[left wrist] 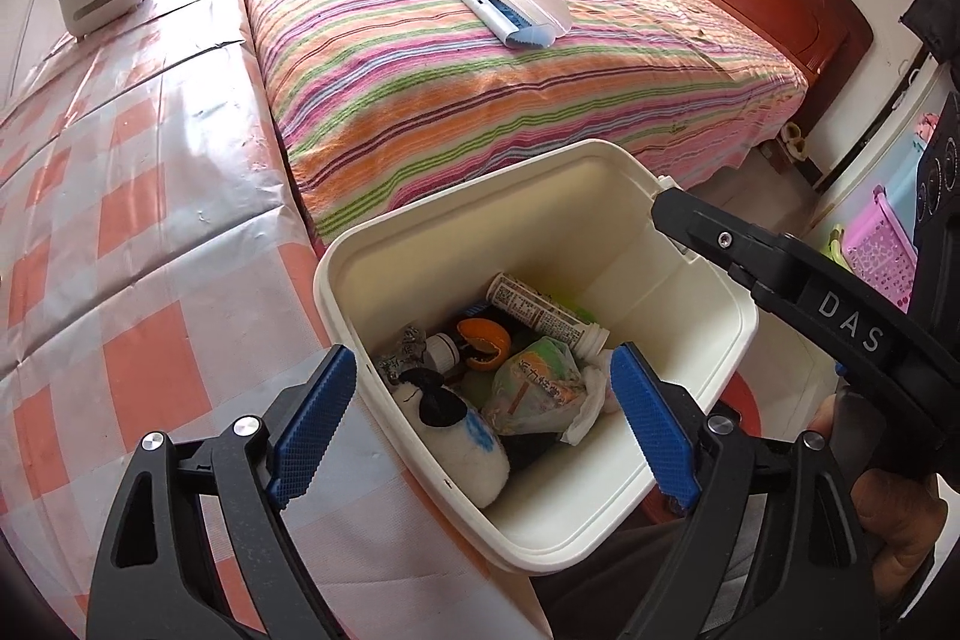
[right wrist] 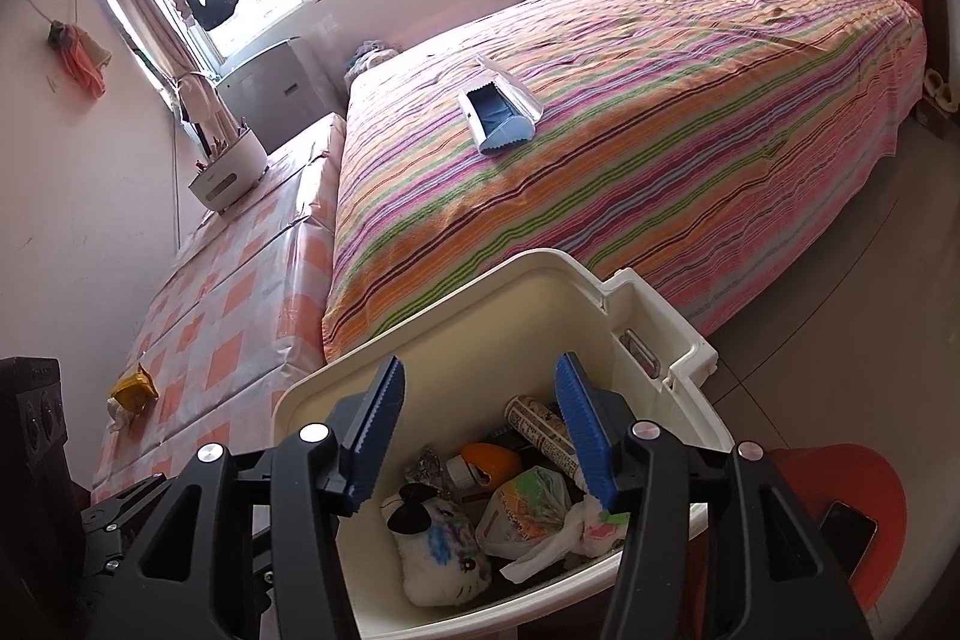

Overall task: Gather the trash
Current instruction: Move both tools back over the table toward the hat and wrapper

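Both our grippers hang over the open bin (left wrist: 708,316), pointing down into it. Our left gripper (left wrist: 483,421) stands wide, one blue pad outside the bin's near wall and the other over the trash, nothing between the pads pressed by them. Our right gripper (right wrist: 480,445) is about half open and likewise empty, its pads clear of everything below. Inside the bin lie a plush toy (right wrist: 438,562), an orange peel (left wrist: 483,343), a small bottle (left wrist: 443,351), a rolled printed tube (left wrist: 543,310), a crumpled wrapper (left wrist: 537,385) and some tissue (right wrist: 552,544). On the checked cloth (left wrist: 138,244) to the left of the bin a yellow wrapper (right wrist: 133,388) lies with a bit of tissue beside it, well apart from the bin. Farther off, on the striped bed (left wrist: 480,100), rests a white and blue pack (left wrist: 510,7). Beside the bin's right edge we see a red stool (right wrist: 864,484) with a phone (right wrist: 849,526) on it.
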The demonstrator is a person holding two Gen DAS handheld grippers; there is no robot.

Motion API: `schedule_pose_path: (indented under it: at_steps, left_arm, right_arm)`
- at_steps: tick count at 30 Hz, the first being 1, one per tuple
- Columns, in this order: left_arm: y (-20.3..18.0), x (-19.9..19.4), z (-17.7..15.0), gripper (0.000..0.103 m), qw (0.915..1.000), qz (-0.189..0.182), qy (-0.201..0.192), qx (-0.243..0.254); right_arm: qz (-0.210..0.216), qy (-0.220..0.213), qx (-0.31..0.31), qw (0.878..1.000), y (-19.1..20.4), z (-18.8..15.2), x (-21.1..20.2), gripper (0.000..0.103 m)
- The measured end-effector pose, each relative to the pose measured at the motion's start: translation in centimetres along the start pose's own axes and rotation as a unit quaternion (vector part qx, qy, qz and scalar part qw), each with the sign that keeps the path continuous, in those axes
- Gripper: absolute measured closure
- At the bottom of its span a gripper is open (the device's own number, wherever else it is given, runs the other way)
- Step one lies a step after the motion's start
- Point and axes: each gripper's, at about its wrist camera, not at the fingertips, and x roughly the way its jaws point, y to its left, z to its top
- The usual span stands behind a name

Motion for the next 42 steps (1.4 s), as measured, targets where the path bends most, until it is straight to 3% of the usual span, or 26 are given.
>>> schedule_pose_path:
  at_steps: [22,42]
  left_arm:
    - [8.5,-4.3,0.0,0.017,0.9966,0.029,-0.026,-0.072]
    - [17.3,-7.4,-0.6,0.017,0.9868,0.062,-0.039,-0.144]
  right_arm:
    - [0.03,0.021,-0.045,0.998,8.0,-0.4,3.5,0.052]
    - [0.055,0.054,-0.083,0.994,14.4,-2.1,7.2,0.051]
